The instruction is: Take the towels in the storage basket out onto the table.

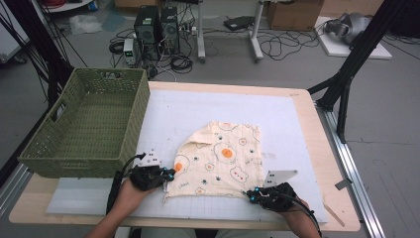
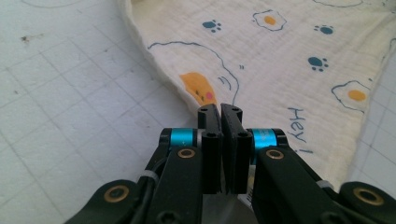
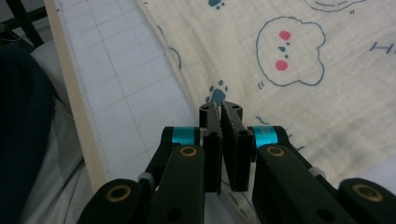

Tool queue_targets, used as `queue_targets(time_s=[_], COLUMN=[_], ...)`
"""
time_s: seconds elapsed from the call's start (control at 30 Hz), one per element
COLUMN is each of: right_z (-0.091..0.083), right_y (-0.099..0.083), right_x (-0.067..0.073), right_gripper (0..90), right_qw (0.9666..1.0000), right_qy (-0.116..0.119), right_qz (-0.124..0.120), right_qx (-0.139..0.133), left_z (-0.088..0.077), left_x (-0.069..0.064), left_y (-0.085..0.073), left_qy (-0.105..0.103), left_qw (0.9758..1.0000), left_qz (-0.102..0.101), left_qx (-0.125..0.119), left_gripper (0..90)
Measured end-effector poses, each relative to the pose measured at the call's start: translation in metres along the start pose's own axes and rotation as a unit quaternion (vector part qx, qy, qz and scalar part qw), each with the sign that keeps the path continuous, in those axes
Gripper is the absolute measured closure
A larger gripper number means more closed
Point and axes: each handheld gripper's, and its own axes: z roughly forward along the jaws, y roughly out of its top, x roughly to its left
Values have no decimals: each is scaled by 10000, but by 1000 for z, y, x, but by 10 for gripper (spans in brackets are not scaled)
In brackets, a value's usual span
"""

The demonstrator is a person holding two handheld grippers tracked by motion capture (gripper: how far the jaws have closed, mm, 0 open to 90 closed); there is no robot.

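On the near half of the gridded white mat point(image 1: 277, 111) that covers the surface, the printed cream cloth point(image 1: 223, 158) lies mostly flat, its far-left corner folded over. Fried eggs, bear faces and blue paw prints mark the fabric.

Your left hand-held gripper point(image 1: 168, 177) sits at the cloth's near-left corner. Left gripper view: jaws pressed together, cloth edge point(image 2: 261, 70) meeting their tips; whether fabric is pinched between the pads you cannot tell from here.

Your right hand-held gripper point(image 1: 250, 195) sits at the near-right corner. Right gripper view: jaws likewise closed, tips at the hem beside a paw print point(image 3: 217, 94), the fabric rising a little toward them; a grip looks likely but is not certain.

Green woven basket point(image 1: 89, 124) stands at the left of the surface, well apart from the cloth.
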Motion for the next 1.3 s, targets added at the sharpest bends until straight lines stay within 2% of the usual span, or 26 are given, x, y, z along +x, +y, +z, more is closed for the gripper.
queue_targets(time_s=[0.03, 0.1, 0.13, 0.17, 0.2, 0.33, 0.47, 0.5, 0.6, 0.73, 0.77, 0.83, 1.0, 1.1, 1.17, 1.27, 1.3], right_z=[-1, -4, -5, -5, -7, -4, -5, -5, -6, -8, -9, -10, -12, -13, -13, -14, -15], right_y=[2, 6, 9, 9, 14, 23, 33, 35, 36, 33, 32, 31, 30, 30, 30, 30, 30], right_x=[0, -1, -2, -2, -6, -15, -29, -33, -43, -47, -47, -48, -49, -50, -50, -51, -51], right_gripper=[773, 701, 656, 656, 591, 457, 415, 408, 397, 385, 383, 378, 377, 382, 383, 384, 386], right_qw=[9999, 9995, 9989, 9989, 9977, 9946, 9897, 9886, 9859, 9844, 9841, 9837, 9829, 9836, 9836, 9832, 9830], right_qy=[-68, -186, -265, -265, -381, -707, -1127, -1176, -1269, -1335, -1342, -1367, -1358, -1298, -1305, -1298, -1307], right_qz=[9, 24, 35, 35, 48, 129, 282, 346, 495, 544, 544, 560, 563, 566, 550, 562, 554], right_qx=[-77, -266, -379, -379, -561, -752, -832, -879, -974, -1013, -1025, -1030, -1112, -1122, -1118, -1151, -1168], left_z=[-1, -1, -1, -1, 0, 8, 19, 23, 36, 56, 62, 74, 96, 105, 111, 114, 114], left_x=[0, 3, 5, 5, 10, 16, 16, 16, 15, 16, 16, 18, 22, 22, 21, 23, 23], left_y=[3, 10, 14, 14, 23, 45, 63, 67, 76, 87, 89, 91, 93, 93, 92, 92, 92], left_qy=[99, 112, 108, 108, 100, 115, 188, 147, 208, 261, 283, 373, 528, 643, 690, 766, 845], left_qw=[9998, 9991, 9986, 9986, 9976, 9954, 9914, 9913, 9913, 9937, 9936, 9939, 9941, 9935, 9927, 9926, 9918], left_qz=[17, 120, 211, 211, 264, 307, 523, 586, 701, 747, 789, 884, 930, 929, 987, 939, 961], left_qx=[-151, -380, -469, -469, -637, -898, -1185, -1171, -1092, -798, -761, -535, -197, -156, -70, -78, -61], left_gripper=[709, 618, 602, 590, 579, 551, 549, 549, 541, 502, 498, 495, 496, 503, 562, 677, 757])
